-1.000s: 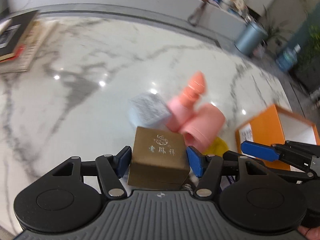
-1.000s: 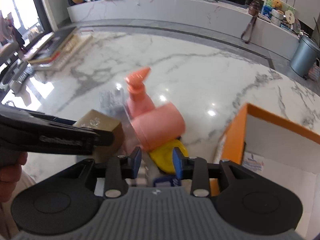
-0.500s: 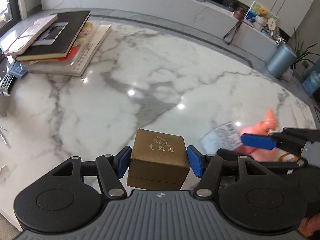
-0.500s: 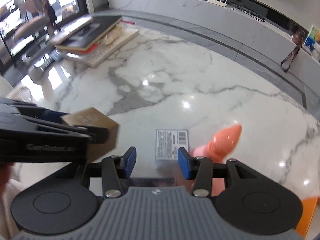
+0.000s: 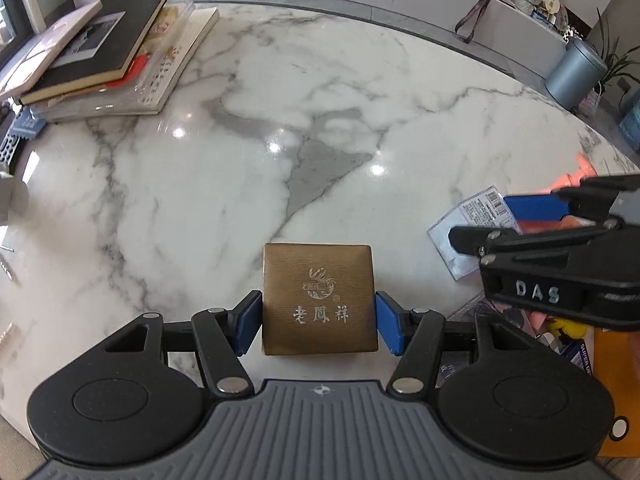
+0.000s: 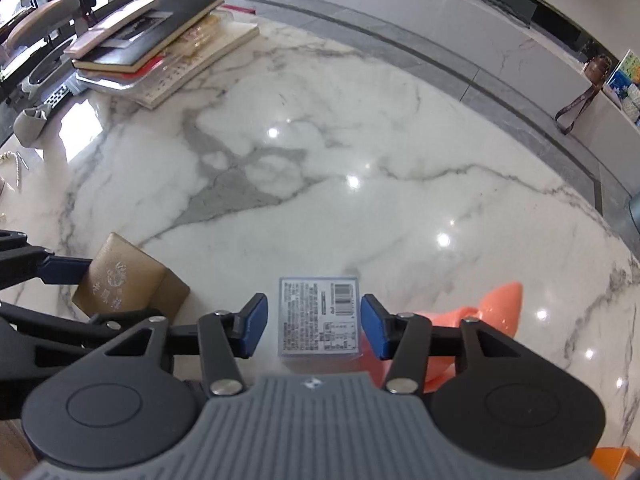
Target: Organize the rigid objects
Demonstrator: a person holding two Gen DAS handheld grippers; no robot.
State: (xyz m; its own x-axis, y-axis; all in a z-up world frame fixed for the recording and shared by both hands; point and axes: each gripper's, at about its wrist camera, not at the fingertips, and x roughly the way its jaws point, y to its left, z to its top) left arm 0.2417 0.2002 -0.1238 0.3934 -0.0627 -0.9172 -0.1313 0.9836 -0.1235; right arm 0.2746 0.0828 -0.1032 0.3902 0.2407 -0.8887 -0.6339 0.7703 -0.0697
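My left gripper is shut on a bronze square box with white lettering, held just above the marble table; the box also shows in the right wrist view. My right gripper is open, its blue pads either side of a clear plastic box with a printed label, small gaps showing on both sides. That clear box shows in the left wrist view under the right gripper. A salmon pump bottle lies to its right.
A stack of books lies at the far left of the table, also in the right wrist view. An orange box and small items including a yellow piece sit at the right. A grey bin stands beyond the table.
Both grippers swung left, away from the orange box. The left still holds the bronze box. The right gripper has come around the clear box, now closer between its pads.
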